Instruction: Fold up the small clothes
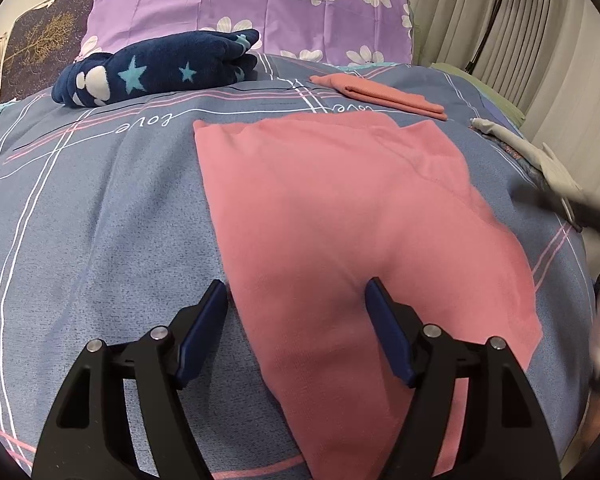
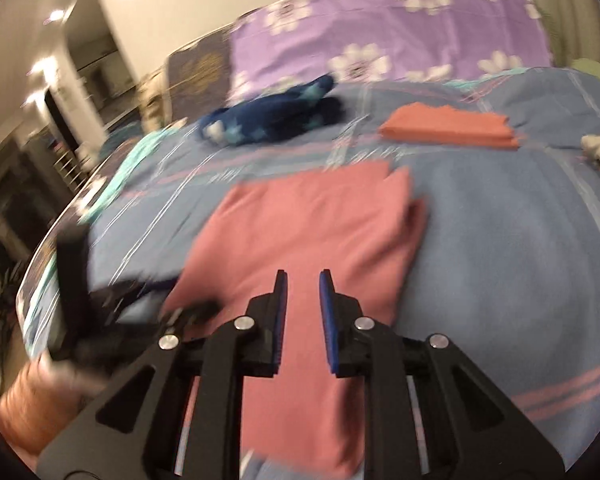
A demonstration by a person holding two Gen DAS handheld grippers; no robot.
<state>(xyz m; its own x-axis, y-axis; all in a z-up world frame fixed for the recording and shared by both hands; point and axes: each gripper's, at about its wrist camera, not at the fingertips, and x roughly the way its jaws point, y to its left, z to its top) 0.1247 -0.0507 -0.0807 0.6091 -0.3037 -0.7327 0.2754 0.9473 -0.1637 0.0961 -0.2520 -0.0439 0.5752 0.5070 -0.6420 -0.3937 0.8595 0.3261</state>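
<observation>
A pink cloth (image 1: 340, 216) lies spread flat on the blue plaid bed cover (image 1: 100, 200), its long side running away from the cameras. The left hand-held gripper (image 1: 296, 292) hangs over the cloth's near left edge with its jaws wide apart: the left finger is above the bare cover just beside the edge, the right finger above the pink fabric, and nothing is pinched between them. The right hand-held gripper (image 2: 303, 280) hovers over the near part of the same cloth (image 2: 300, 232) with only a narrow gap between its blue pads; that view is smeared by motion, so it seems empty, though contact with the fabric cannot be ruled out.

Farther up the bed, a folded salmon-coloured cloth (image 1: 380, 94) lies on the cover, well apart from the spread one. To its left sits a rolled navy garment with stars (image 1: 156, 68), close to a purple flowered pillow (image 1: 260, 8). A pale grey piece of clothing (image 1: 520, 148) lies at the right edge of the bed.
</observation>
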